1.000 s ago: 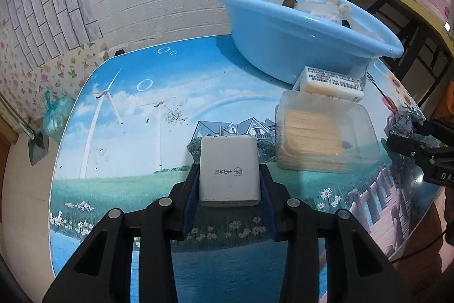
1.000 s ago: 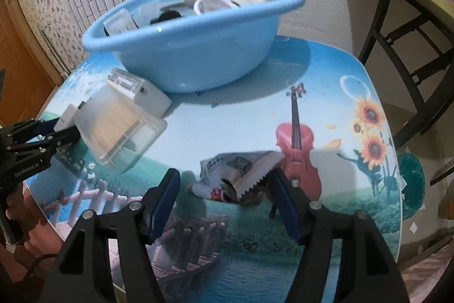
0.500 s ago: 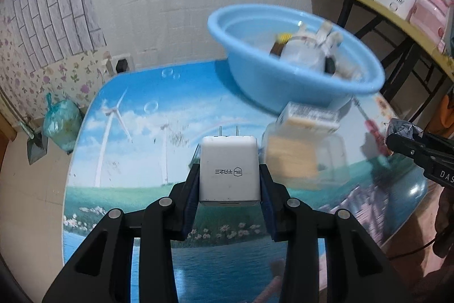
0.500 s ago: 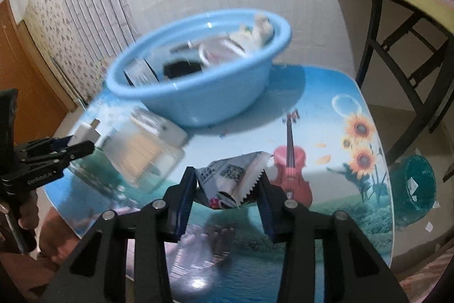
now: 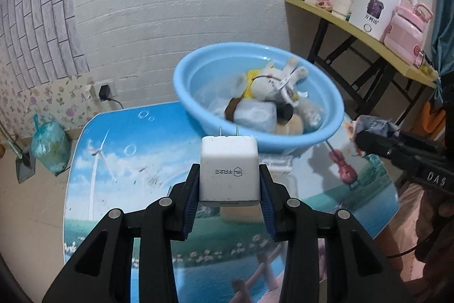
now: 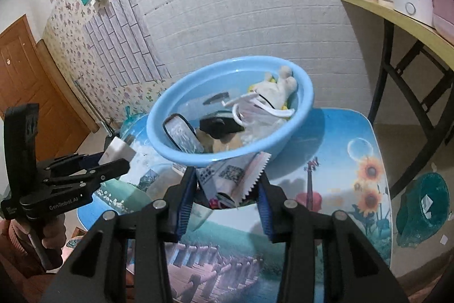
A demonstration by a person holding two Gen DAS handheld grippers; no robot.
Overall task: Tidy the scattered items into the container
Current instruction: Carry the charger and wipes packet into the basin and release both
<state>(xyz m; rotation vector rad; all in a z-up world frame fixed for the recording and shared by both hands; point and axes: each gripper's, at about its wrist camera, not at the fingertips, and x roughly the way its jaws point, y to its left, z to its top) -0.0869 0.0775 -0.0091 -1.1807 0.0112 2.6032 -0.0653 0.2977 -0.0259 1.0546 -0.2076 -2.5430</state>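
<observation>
Left gripper: blue pads pinch a white plug-in charger by its two sides, prongs pointing away from the camera, printed face up; charger is clear of the table, held in the air short of the basin. Right gripper: pads pressed onto a crumpled snack packet with a saw-tooth edge and a printed code square; packet also lifted off the table, its upper edge overlapping the near rim of the basin in the right wrist view. In the left wrist view that gripper shows at the right edge with the packet bunched at its tip. Blue plastic basin sits at the far side of the picture-printed table, near the white brick wall. Already inside: a pale plush toy with yellow parts, a clear bag, a dark object, a flat rectangular thing leaning on the near wall; contents blurred, details uncertain. On the table below the left gripper, a clear lidded box is partly hidden behind the charger. Beyond: a bagged bundle on the floor by the wall, a side shelf carrying a white kettle and a pink container.
</observation>
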